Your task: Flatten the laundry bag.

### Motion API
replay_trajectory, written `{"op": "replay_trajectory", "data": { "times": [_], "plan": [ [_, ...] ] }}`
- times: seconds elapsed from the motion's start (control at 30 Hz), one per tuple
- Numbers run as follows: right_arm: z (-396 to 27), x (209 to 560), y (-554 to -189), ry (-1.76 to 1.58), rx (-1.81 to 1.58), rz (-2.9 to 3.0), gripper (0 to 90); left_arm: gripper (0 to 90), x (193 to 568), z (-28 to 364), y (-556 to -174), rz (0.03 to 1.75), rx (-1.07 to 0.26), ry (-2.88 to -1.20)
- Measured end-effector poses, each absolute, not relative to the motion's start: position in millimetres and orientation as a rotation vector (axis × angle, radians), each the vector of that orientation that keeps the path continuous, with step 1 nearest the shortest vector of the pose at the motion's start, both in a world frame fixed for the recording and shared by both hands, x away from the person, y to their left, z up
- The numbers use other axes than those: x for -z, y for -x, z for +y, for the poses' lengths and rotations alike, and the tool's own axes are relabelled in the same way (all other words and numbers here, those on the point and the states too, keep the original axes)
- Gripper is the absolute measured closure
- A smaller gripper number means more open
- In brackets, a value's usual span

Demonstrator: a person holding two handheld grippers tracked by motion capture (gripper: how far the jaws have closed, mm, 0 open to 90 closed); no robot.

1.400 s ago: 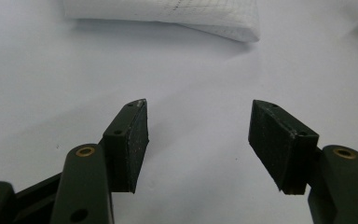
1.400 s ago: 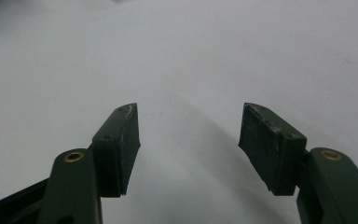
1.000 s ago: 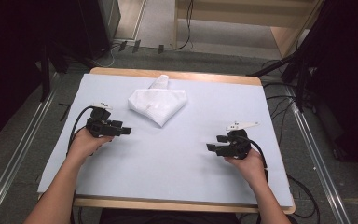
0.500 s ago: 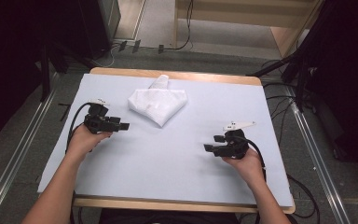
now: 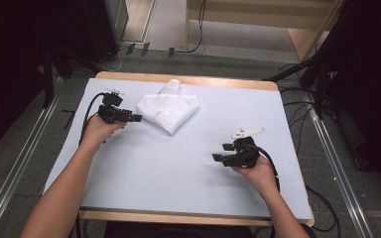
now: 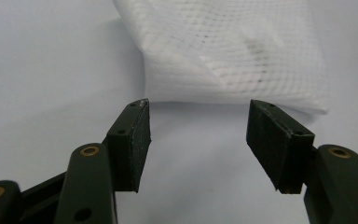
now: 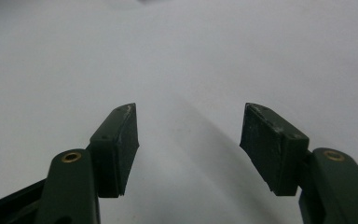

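Cloth, white mesh weave, folded, sat at 12 o'clock on the table. Probably light, limp, layers prone to slip apart. Left gripper was spread, just beside its 9 o'clock edge: best pinch point. Right gripper was spread, well apart at 4 o'clock.

No lettering, labels, brand marks or numbers are showing legibly anywhere in these views. The white mesh cloth is lying unmarked, and the pale table cover is carrying no print.
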State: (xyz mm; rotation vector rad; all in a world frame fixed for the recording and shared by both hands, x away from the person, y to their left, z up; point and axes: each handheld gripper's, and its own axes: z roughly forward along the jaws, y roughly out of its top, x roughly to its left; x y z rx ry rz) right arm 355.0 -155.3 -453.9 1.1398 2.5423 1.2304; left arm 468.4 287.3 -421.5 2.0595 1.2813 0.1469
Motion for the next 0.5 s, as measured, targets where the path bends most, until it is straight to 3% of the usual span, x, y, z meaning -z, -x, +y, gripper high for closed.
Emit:
{"op": "replay_trajectory", "data": {
  "times": [0.27,0.5],
  "plan": [
    [-153.1,455.0,-354.9,-1.132,-1.22,2.555,38.0,40.5,416.6,286.5,-494.5,1.324,-0.118,-2.004],
    [-150.6,455.8,-354.6,-1.116,-1.205,2.567,38.1,40.7,423.1,279.5,-507.6,1.349,-0.143,-2.054]
  ]
}}
